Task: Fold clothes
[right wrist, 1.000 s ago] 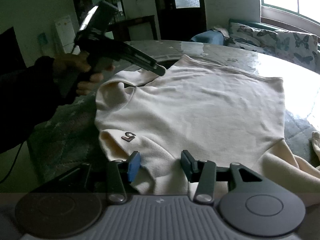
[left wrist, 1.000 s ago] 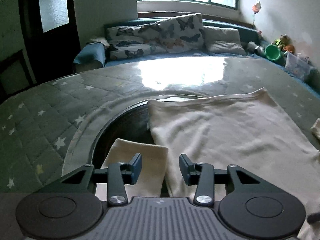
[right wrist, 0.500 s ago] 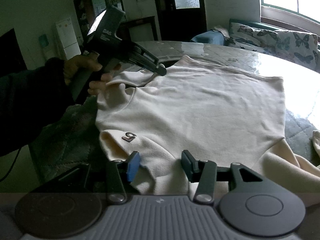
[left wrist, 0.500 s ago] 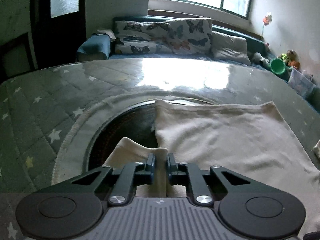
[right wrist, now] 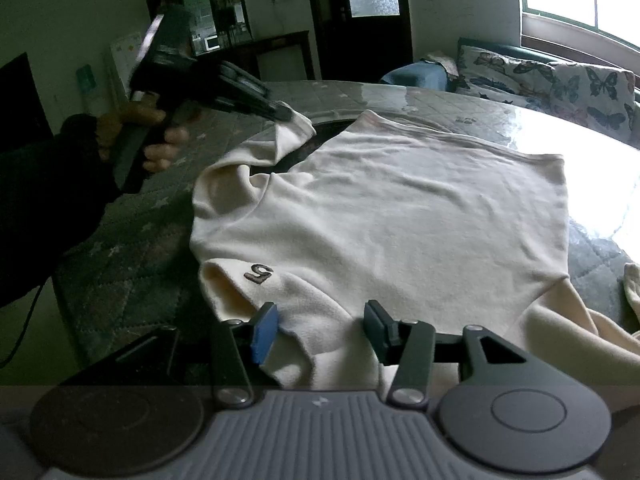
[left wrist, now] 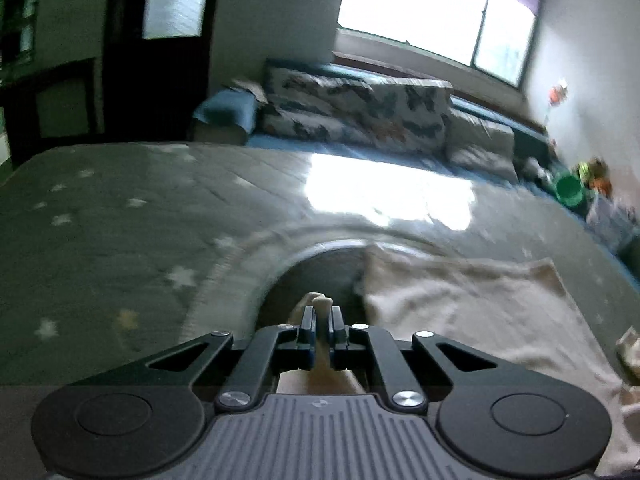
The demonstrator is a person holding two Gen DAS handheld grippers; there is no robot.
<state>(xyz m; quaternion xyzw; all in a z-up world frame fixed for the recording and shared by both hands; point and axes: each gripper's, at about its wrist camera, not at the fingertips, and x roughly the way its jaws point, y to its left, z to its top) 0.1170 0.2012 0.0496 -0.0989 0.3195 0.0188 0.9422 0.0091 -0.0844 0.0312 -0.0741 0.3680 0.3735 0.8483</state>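
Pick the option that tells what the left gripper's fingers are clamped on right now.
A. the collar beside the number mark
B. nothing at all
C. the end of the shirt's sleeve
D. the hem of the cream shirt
C: the left gripper has its fingers shut on the end of the sleeve of the cream shirt, lifting it off the table, and cream fabric pokes out between the fingers in the left wrist view.

Only one readable mark: dark embroidered "5" (right wrist: 259, 272) on the cream garment (right wrist: 400, 216), near its front-left edge. Nothing else legible.
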